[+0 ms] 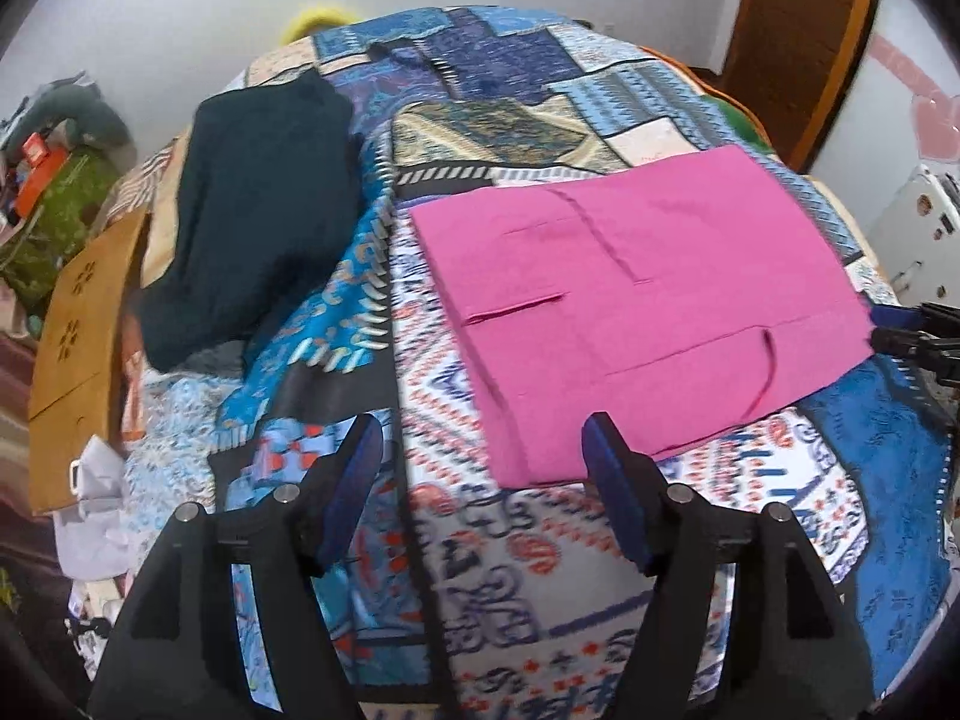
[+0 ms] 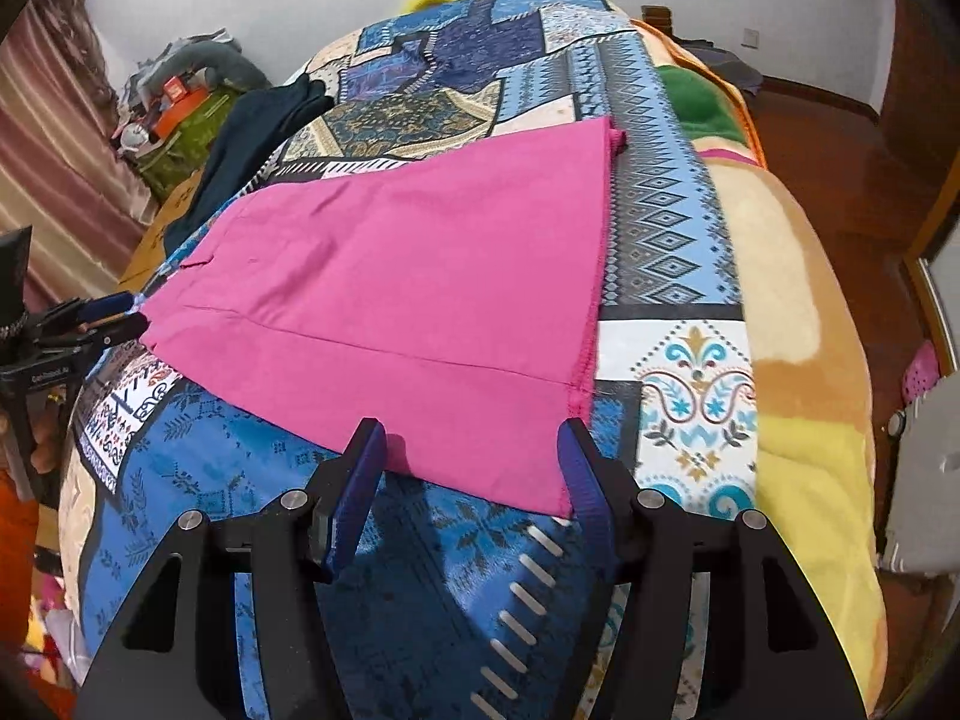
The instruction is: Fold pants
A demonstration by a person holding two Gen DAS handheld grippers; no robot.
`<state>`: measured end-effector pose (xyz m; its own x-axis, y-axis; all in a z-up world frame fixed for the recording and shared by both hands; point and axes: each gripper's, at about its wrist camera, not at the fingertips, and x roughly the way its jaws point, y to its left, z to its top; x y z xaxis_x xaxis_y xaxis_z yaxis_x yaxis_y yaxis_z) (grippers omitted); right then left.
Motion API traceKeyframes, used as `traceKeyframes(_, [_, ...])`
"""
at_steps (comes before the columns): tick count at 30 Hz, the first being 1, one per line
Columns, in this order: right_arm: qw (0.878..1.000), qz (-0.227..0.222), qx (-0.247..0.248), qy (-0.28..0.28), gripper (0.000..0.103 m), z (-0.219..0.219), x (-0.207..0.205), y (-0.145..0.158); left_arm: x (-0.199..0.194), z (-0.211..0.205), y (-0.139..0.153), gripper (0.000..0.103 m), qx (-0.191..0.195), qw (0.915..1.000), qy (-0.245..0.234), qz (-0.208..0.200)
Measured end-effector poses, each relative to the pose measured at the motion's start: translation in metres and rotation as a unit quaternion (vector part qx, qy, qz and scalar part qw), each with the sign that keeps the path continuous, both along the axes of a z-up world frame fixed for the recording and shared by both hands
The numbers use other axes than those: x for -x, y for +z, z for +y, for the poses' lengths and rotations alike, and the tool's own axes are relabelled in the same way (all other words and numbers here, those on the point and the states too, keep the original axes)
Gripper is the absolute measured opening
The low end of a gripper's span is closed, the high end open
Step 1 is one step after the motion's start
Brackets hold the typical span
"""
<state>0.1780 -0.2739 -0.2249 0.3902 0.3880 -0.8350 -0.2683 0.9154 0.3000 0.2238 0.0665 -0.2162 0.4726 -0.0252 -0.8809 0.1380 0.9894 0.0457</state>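
Note:
Pink pants [image 1: 636, 312] lie flat on a patterned patchwork bedspread [image 1: 528, 570], waist end toward the left wrist view with pocket seams showing. In the right wrist view the pants [image 2: 396, 312] show their leg part, with the hem edge to the right. My left gripper [image 1: 483, 444] is open and empty, just short of the near edge of the pants. My right gripper [image 2: 471, 450] is open, its fingers straddling the near corner of the pants. The other gripper shows at the frame edge in each view.
A dark teal garment [image 1: 252, 228] lies on the bed to the left of the pants. A brown cardboard piece [image 1: 78, 354] and clutter are beside the bed at left. A yellow-beige blanket [image 2: 804, 312] covers the bed's right side, with wooden floor beyond.

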Motion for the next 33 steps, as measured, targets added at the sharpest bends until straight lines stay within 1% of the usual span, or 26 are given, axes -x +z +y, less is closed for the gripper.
traceKeyframes(2, [1.000, 0.000, 0.009, -0.005, 0.056, -0.001, 0.000, 0.001, -0.001, 0.008, 0.001, 0.070, 0.006, 0.9999, 0.012, 0.004])
traceKeyframes(5, [1.000, -0.002, 0.008, -0.007, 0.056, -0.003, -0.001, 0.004, -0.001, 0.015, 0.007, 0.069, 0.009, 0.9996, 0.026, 0.000])
traceKeyframes(7, [1.000, -0.011, 0.011, -0.010, 0.056, -0.006, -0.002, 0.009, -0.003, 0.018, 0.014, 0.069, 0.002, 0.9994, 0.033, -0.008])
traceKeyframes(10, [0.999, -0.031, 0.007, -0.014, 0.056, -0.010, -0.008, 0.021, -0.012, 0.021, 0.025, 0.069, 0.007, 0.9990, 0.040, -0.020])
traceKeyframes(12, [0.999, -0.044, 0.006, -0.019, 0.059, -0.012, -0.013, 0.029, -0.023, 0.023, 0.031, 0.069, 0.014, 0.9985, 0.046, -0.024])
traceKeyframes(18, [0.997, -0.073, 0.005, -0.035, 0.060, -0.017, -0.040, 0.044, -0.065, 0.020, 0.037, 0.069, 0.028, 0.9978, 0.053, -0.027])
traceKeyframes(22, [0.996, -0.079, 0.011, -0.039, 0.060, -0.019, -0.066, 0.041, -0.091, 0.017, 0.031, 0.069, 0.039, 0.9976, 0.054, -0.020])
traceKeyframes(27, [0.997, -0.070, 0.009, -0.041, 0.060, -0.019, -0.102, 0.030, -0.122, 0.019, 0.011, 0.069, 0.049, 0.9963, 0.070, 0.000])
traceKeyframes(30, [0.997, -0.062, 0.011, -0.037, 0.060, -0.017, -0.126, 0.022, -0.140, 0.022, -0.004, 0.069, 0.062, 0.9948, 0.078, 0.021])
traceKeyframes(31, [0.997, -0.060, 0.013, -0.035, 0.060, -0.016, -0.133, 0.020, -0.144, 0.022, -0.009, 0.067, 0.066, 0.9943, 0.078, 0.031])
traceKeyframes(33, [0.998, -0.055, 0.020, -0.033, 0.060, -0.012, -0.151, 0.012, -0.150, 0.021, -0.017, 0.066, 0.074, 0.9935, 0.074, 0.046])
